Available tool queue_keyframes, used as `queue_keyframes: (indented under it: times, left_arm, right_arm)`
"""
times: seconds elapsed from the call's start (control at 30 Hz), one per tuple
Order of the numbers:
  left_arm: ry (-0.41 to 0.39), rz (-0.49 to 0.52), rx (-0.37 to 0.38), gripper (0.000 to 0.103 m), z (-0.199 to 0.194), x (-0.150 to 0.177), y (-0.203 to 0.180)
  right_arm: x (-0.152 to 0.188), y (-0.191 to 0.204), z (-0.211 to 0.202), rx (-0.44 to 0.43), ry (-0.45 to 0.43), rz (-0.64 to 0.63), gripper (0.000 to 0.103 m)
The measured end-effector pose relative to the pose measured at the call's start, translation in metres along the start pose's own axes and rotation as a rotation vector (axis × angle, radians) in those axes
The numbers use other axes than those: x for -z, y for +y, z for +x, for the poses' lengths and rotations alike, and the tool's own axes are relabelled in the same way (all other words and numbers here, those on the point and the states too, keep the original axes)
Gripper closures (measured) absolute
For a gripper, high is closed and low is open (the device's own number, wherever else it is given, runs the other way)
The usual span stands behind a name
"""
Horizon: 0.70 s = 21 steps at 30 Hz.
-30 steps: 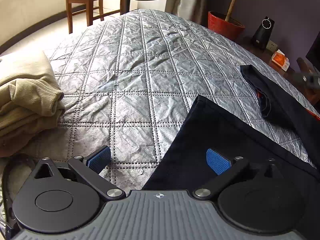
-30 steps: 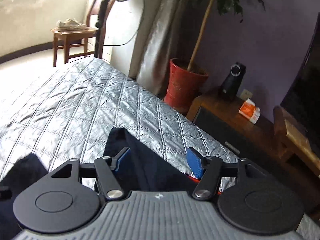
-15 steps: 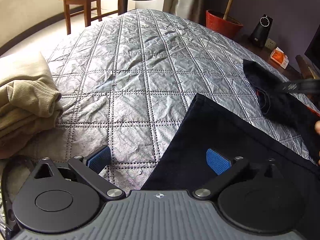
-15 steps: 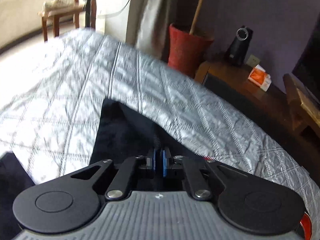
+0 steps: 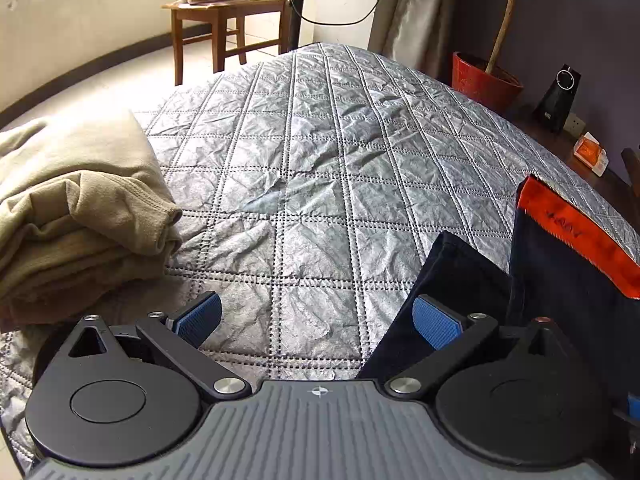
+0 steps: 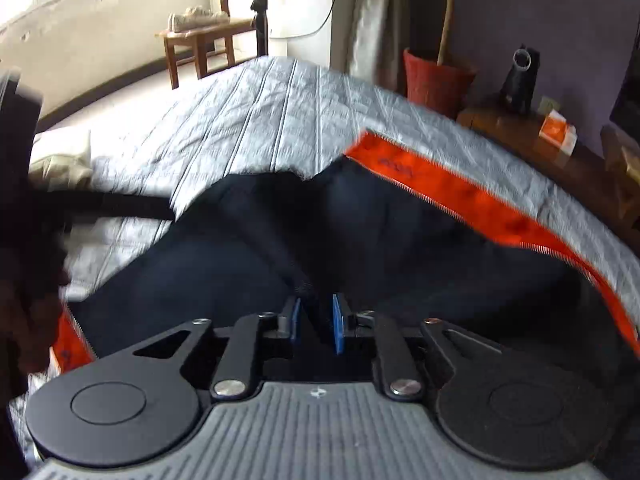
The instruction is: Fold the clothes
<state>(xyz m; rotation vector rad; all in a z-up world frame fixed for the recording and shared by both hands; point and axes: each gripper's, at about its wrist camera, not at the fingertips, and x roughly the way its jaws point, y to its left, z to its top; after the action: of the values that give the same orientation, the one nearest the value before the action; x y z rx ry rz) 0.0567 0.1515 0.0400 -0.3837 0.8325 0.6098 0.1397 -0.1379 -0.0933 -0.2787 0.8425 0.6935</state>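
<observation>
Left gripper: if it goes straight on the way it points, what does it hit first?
Probably the bare quilted bedspread. The left gripper is open, nothing between its fingers; the dark garment lies just right of that line.

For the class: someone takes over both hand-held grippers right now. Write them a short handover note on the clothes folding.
Left gripper: open, empty, over the quilt beside the navy garment's edge.
Right gripper: fingers opening, a fold of navy cloth between them, apparently being let go.
Things: navy garment with orange zip lining on the quilt's right side, one flap folded over; beige clothes stacked on the left.
Done: beige pile, first navy fold.
Left: finish folding the navy garment.
</observation>
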Motion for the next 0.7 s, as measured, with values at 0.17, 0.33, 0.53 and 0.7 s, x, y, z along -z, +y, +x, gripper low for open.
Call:
queue_keyframes:
  times: [0.17, 0.33, 0.53, 0.7]
  left_arm:
    - [-0.013, -0.009, -0.010, 0.001, -0.002, -0.001, 0.000]
    - [-0.007, 0.021, 0.003, 0.000, -0.002, 0.001, -0.008]
    - [0.003, 0.028, 0.013, 0.001, 0.001, 0.003, -0.010]
    - [0.008, 0.032, 0.011, 0.001, 0.003, 0.004, -0.010]
  right_arm:
    - [-0.035, -0.042, -0.024, 0.006, -0.155, 0.181, 0.069]
    - [-0.092, -0.078, 0.027, 0.122, -0.108, 0.041, 0.035]
    - [-0.103, -0.092, 0.092, 0.190, 0.068, -0.132, 0.032]
    - [-0.092, -0.094, 0.107, 0.134, 0.114, -0.154, 0.014]
